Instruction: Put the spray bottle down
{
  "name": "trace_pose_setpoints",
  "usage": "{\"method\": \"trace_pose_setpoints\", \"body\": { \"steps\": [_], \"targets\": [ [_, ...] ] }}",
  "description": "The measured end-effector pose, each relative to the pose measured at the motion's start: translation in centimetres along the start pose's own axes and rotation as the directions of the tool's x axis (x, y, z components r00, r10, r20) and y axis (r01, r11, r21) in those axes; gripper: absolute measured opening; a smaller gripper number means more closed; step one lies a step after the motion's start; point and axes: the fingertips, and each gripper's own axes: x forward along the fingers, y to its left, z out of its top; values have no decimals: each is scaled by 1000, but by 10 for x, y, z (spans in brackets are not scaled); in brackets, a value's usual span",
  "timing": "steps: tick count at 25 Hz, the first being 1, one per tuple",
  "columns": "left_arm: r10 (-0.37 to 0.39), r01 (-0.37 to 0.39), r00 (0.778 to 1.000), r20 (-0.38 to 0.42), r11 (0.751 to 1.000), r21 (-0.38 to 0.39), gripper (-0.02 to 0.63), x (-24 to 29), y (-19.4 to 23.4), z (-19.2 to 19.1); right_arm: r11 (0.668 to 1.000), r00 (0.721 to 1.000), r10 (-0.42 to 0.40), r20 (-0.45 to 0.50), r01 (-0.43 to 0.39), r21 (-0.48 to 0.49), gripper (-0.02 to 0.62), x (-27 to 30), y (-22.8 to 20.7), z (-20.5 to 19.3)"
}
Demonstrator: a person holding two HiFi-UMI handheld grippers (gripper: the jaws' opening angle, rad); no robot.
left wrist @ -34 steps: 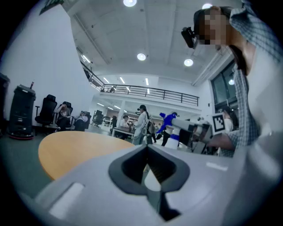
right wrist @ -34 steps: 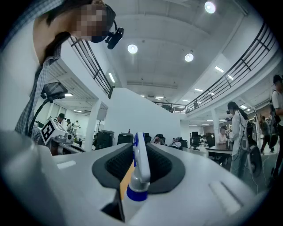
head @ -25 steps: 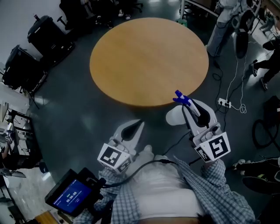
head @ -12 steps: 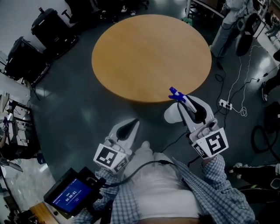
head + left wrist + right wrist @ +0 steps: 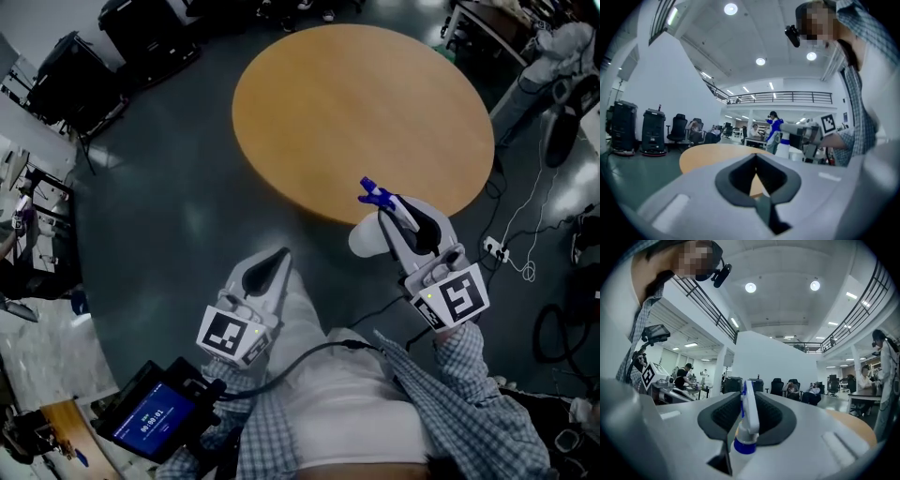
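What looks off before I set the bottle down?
Nothing stands out. The right gripper is shut on the bottle near the table's near edge, and no spill or damage shows on either. The left gripper is shut and empty, over the floor.

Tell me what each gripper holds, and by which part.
The right gripper holds the spray bottle by its white sprayer head, above the blue collar; the left gripper holds nothing.

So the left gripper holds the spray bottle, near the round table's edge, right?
No: it is the right gripper that holds the spray bottle, near the round table's edge. The right gripper view shows the bottle between those jaws.
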Motion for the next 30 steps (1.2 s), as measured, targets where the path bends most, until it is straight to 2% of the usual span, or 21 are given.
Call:
{"method": "trace_pose_setpoints", "body": {
  "steps": [3, 7, 13, 16, 18, 25, 30],
  "targets": [
    [32, -32, 999, 7, 999, 2, 2, 3, 36, 5, 1000, 1000, 21, 5, -21, 9, 92, 42, -2, -1],
    [44, -44, 999, -4, 997, 61, 2, 3, 85, 11, 996, 997, 83, -8, -83, -17, 92, 115, 1, -6],
    [88, -88, 996, -17, 996, -3, 2, -13, 150, 19, 991, 992, 128, -23, -129, -44, 92, 215, 7, -14],
    [126, -125, 992, 12, 992, -34, 2, -14, 171, 25, 987, 988, 149, -37, -151, -56, 92, 258, 2, -21],
    [161, -160, 987, 26, 985, -63, 2, -16, 180, 26, 985, 986, 160, -47, -162, -51, 92, 279, -4, -26],
    [292, -287, 956, 36, 954, -90, 2, -30, 225, 29, 969, 968, 233, -94, -240, -60, 92, 348, 4, -45],
    [350, -347, 936, 19, 932, -106, 2, -28, 243, 23, 959, 952, 277, -129, -283, -26, 92, 372, 8, -70]
  ]
}}
